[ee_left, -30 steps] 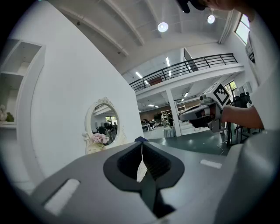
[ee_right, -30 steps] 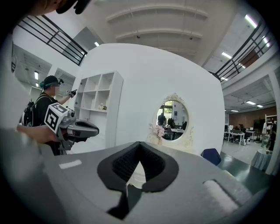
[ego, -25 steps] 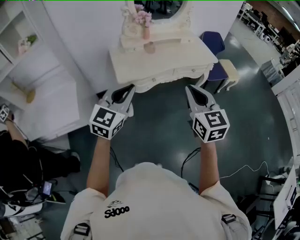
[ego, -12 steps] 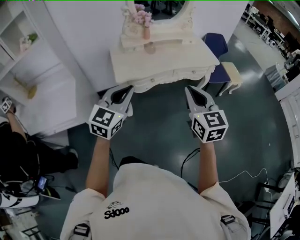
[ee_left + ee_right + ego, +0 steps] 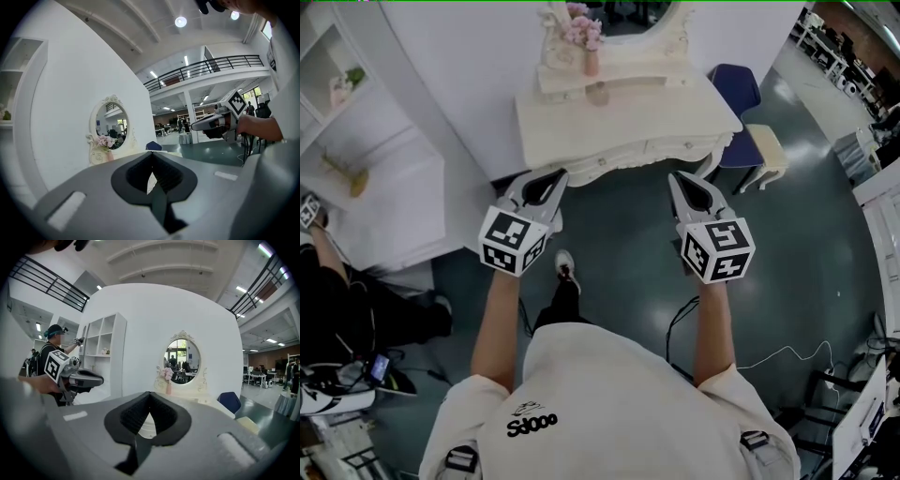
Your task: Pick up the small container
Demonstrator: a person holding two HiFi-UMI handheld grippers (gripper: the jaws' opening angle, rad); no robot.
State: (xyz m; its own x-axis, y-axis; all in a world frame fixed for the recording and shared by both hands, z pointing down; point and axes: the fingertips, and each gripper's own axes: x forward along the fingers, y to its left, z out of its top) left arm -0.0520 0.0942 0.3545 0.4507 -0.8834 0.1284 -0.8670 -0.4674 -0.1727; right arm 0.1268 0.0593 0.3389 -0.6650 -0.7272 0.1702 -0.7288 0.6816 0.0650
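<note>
A cream dressing table (image 5: 675, 117) with an oval mirror (image 5: 623, 19) stands ahead of me across the dark floor. On it, a small round container (image 5: 598, 95) sits in front of the mirror base, below a pink vase of flowers (image 5: 590, 47). My left gripper (image 5: 549, 178) and right gripper (image 5: 681, 180) are held side by side in the air, short of the table's front edge. Both are shut with nothing in them. The left gripper view shows its own jaws (image 5: 152, 157) closed and the mirror (image 5: 110, 124) beyond. In the right gripper view the jaws (image 5: 150, 395) are closed too.
A white shelf unit (image 5: 366, 187) stands to the table's left. A blue chair (image 5: 736, 89) and a cream stool (image 5: 766, 150) are to its right. Cables (image 5: 787, 352) trail on the floor at right. Another person (image 5: 337, 300) is at the left edge.
My view has shifted slightly and a shoe has stepped into sight between my arms. Both grippers keep the same pose, shut and apart from the table.
</note>
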